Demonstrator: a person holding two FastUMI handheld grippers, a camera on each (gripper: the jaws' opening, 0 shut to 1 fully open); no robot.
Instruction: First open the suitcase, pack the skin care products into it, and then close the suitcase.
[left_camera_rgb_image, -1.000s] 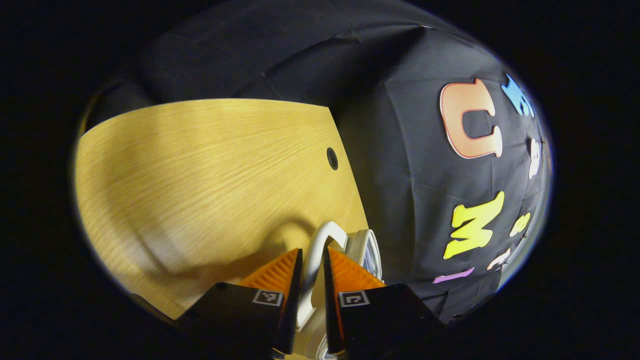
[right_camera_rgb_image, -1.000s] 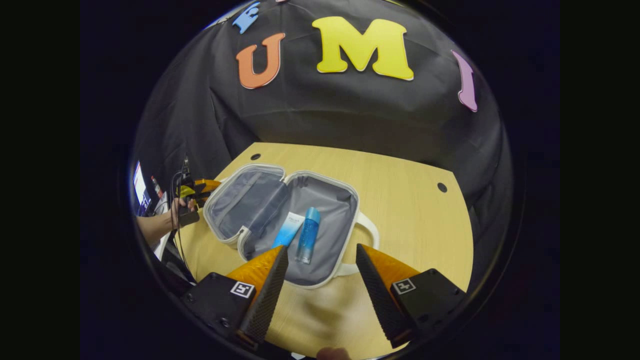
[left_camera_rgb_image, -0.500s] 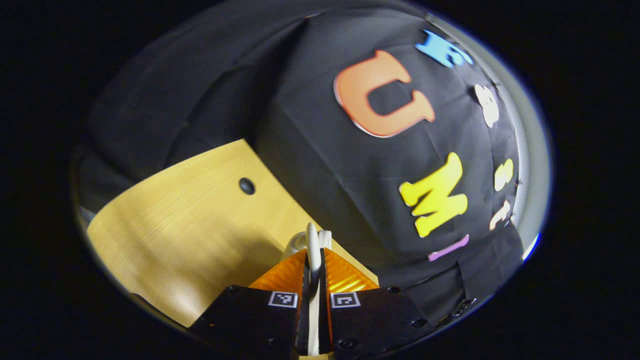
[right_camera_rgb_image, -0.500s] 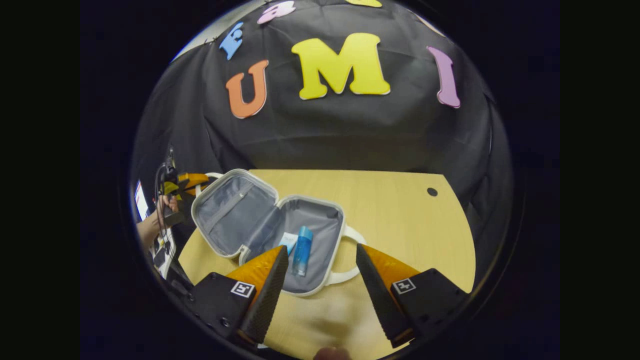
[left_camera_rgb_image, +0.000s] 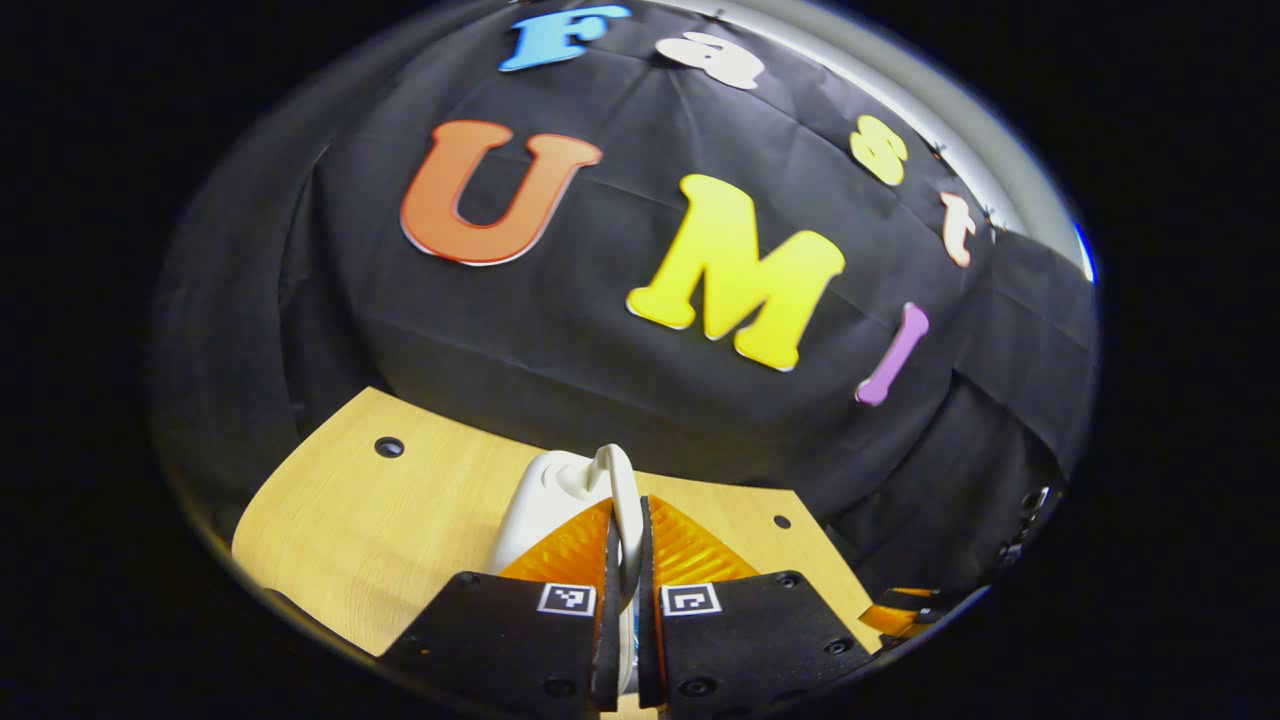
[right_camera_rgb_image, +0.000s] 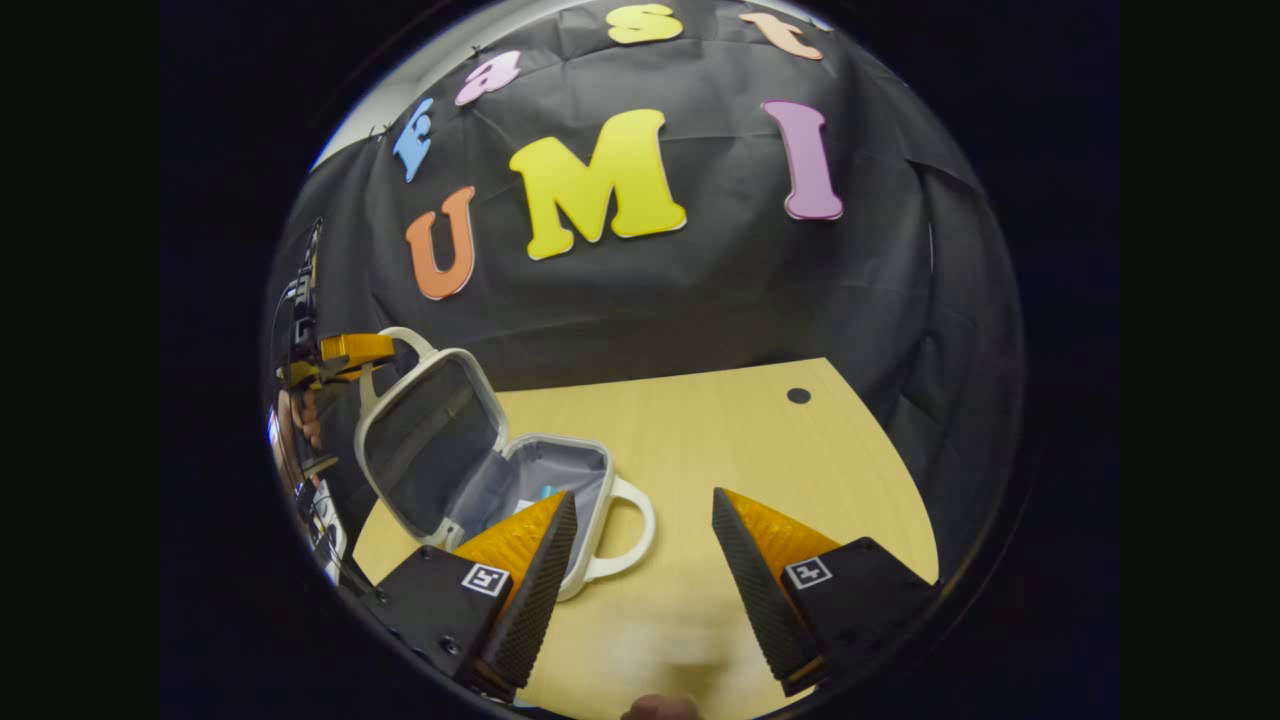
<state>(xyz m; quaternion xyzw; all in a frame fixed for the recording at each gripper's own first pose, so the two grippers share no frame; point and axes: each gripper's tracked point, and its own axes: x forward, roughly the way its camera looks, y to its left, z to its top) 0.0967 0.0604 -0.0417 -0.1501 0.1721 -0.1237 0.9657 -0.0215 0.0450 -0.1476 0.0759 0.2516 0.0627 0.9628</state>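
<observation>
Lid (right_camera_rgb_image: 425, 440) has risen upright, left tongs (left_camera_rgb_image: 626, 540) clamping one handle (left_camera_rgb_image: 618, 490).

I see the white suitcase (right_camera_rgb_image: 470, 470) half open on the table — lid (right_camera_rgb_image: 425, 440) raised steeply, grey lining showing — a blue product (right_camera_rgb_image: 548, 492) inside.

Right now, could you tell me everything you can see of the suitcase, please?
The suitcase is a small case with a pale cream rim, grey fabric lining and a looped handle on each half. Its base lies on the wooden table; its lid is raised, tilted over the base, partly closed. The left gripper is shut on the lid handle. The base handle points towards the open right gripper. A bit of blue shows inside.
</observation>
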